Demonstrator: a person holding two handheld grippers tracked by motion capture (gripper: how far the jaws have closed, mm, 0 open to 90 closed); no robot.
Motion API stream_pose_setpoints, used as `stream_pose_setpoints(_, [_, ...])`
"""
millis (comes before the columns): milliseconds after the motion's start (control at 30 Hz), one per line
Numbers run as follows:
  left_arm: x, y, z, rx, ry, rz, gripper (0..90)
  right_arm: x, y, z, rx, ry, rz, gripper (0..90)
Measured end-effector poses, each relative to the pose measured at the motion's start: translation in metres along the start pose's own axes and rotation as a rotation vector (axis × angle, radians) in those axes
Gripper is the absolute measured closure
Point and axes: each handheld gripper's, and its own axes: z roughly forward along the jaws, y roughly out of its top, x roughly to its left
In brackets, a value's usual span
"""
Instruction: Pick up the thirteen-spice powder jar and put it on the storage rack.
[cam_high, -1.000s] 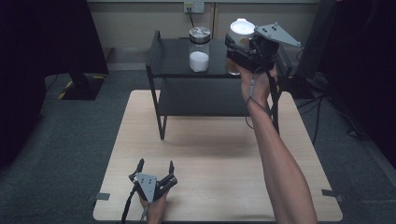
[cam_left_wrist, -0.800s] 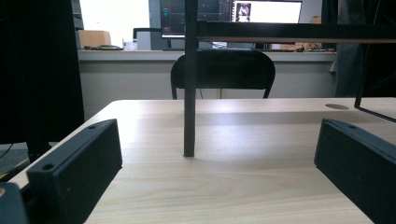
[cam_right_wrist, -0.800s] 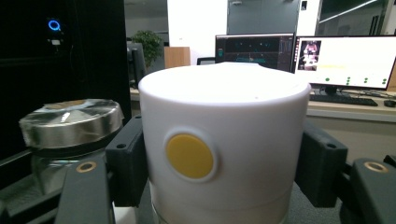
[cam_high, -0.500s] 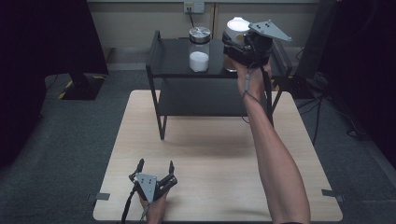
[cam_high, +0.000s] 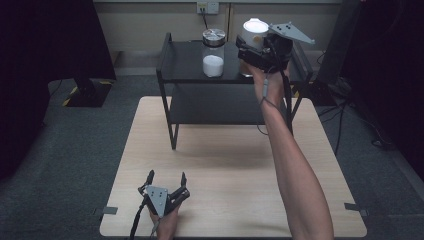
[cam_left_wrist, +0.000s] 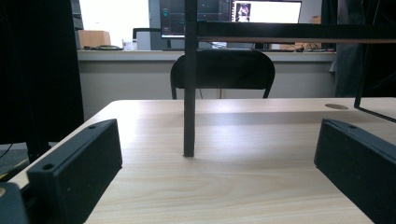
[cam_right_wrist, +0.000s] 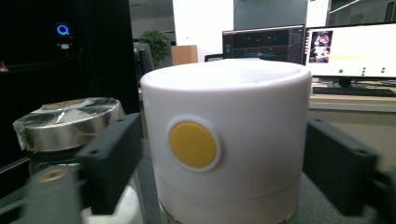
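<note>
My right gripper (cam_high: 248, 52) is raised at the right end of the black rack's top shelf (cam_high: 185, 60), shut on a jar with a white lid (cam_high: 255, 27). In the right gripper view the white lid (cam_right_wrist: 224, 140), with a yellow dot on its side, sits between both black jaws, which press on its sides. A glass jar with a silver lid (cam_high: 213, 59) holding white powder stands on the shelf just left of it, and appears again as the silver-lidded jar (cam_right_wrist: 65, 123). My left gripper (cam_high: 166, 176) rests open on the table near its front edge.
The black two-level rack stands on the far half of the wooden table (cam_high: 225, 165). One rack leg (cam_left_wrist: 189, 93) rises straight ahead of my left gripper (cam_left_wrist: 219, 144). Beyond the table are a chair, desks and monitors.
My right gripper has carried the white-lidded jar slightly farther back and to the left over the top shelf. The left gripper has stayed still.
</note>
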Motion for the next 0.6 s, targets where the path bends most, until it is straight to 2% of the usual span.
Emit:
stream_pose_setpoints(67, [0.000, 0.000, 0.000, 0.000, 0.000, 0.000, 0.3, 0.004, -0.002, -0.002, -0.019, -0.017, -0.007, 5.2])
stream_pose_setpoints(233, [0.000, 0.000, 0.000, 0.000, 0.000, 0.000, 0.3, 0.000, -0.002, -0.006, -0.017, -0.001, -0.001, 0.8])
stream_pose_setpoints(400, [0.000, 0.000, 0.000, 0.000, 0.000, 0.000, 0.3, -0.003, -0.002, -0.011, -0.003, 0.025, 0.005, 0.0])
stream_pose_setpoints(600, [0.000, 0.000, 0.000, 0.000, 0.001, -0.001, 0.3, -0.002, -0.005, -0.019, -0.019, 0.035, 0.008, 0.0])
